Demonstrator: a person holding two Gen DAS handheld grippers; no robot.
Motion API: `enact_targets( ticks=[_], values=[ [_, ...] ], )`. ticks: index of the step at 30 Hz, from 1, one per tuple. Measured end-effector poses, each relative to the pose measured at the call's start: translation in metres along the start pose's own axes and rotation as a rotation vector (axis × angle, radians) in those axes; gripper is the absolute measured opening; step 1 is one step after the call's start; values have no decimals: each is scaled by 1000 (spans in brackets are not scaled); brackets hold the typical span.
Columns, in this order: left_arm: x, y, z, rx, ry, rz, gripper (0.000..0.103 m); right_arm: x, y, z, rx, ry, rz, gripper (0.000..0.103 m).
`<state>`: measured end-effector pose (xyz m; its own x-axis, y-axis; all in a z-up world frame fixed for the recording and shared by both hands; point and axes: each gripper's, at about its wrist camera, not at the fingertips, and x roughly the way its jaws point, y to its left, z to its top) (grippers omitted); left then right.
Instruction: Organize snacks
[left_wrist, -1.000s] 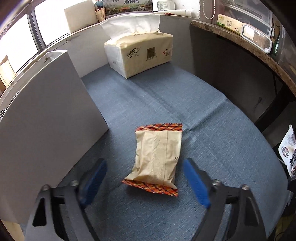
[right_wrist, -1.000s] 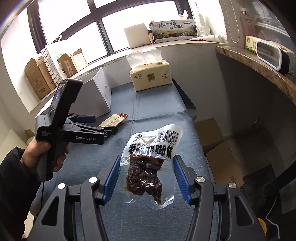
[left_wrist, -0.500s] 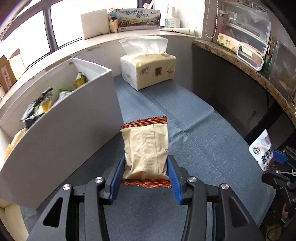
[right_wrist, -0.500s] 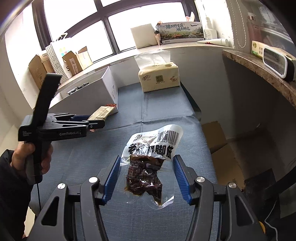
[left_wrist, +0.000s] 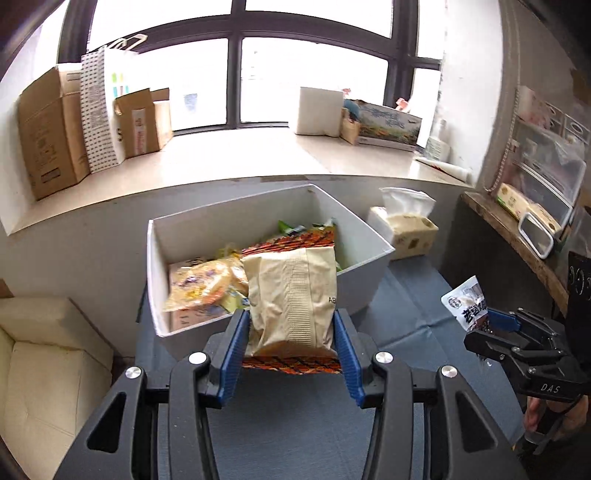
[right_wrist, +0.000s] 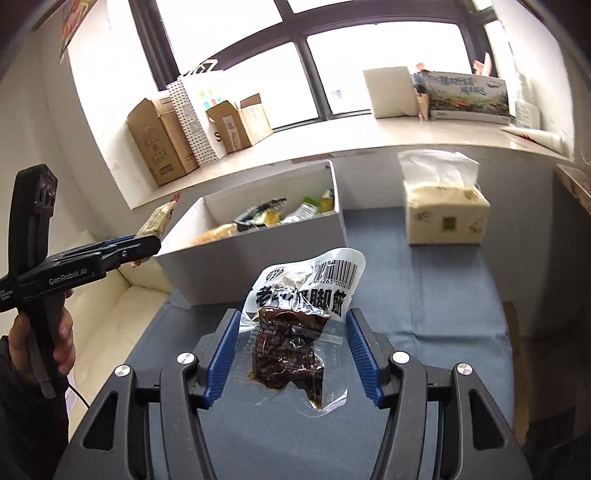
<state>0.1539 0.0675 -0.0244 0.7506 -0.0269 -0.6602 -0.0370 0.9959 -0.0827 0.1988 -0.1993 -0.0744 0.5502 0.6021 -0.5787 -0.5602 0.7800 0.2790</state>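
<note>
Above the white rectangular bin (left_wrist: 365, 280), the left gripper (left_wrist: 291, 347) clamps a beige paper-look snack packet (left_wrist: 291, 291), while the right gripper (right_wrist: 291, 354) pinches a clear vacuum pouch of dark meat (right_wrist: 291, 332).

A tissue box (right_wrist: 446, 214) is sitting on the blue-covered tabletop (right_wrist: 443, 295) at the right of the right wrist frame, a white tissue sticking up from it. Cardboard boxes (left_wrist: 48, 129) and a dotted paper bag (left_wrist: 98, 110) are standing on the windowsill (left_wrist: 229, 155) at upper left (bright window behind). A cream cushion (left_wrist: 48, 369) is lying at lower left.
</note>
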Motion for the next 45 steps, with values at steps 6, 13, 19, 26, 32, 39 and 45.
enact_targets(
  ticks=[6,13,19,26,32,39,45],
  values=[
    [36,44,40,-95,23,12,51,49,19,75,-16,-5,59,62],
    [100,58,74,-96,88,46,54,113,20,140,-33,35,62,69],
    [108,65,72,-117,75,16,91,139,-4,155,96,77,20,99],
    [63,54,63,-65,-55,99,93,113,4,141,12,-5,-62,103],
    [6,33,61,-61,-192,174,103,57,38,146,-100,-134,-135,103],
    [-73,0,45,-47,-314,184,103,-28,83,134,-195,-318,-157,103],
    [-119,-23,6,-8,-286,163,103,-77,88,97,-122,-308,-57,103]
  ],
)
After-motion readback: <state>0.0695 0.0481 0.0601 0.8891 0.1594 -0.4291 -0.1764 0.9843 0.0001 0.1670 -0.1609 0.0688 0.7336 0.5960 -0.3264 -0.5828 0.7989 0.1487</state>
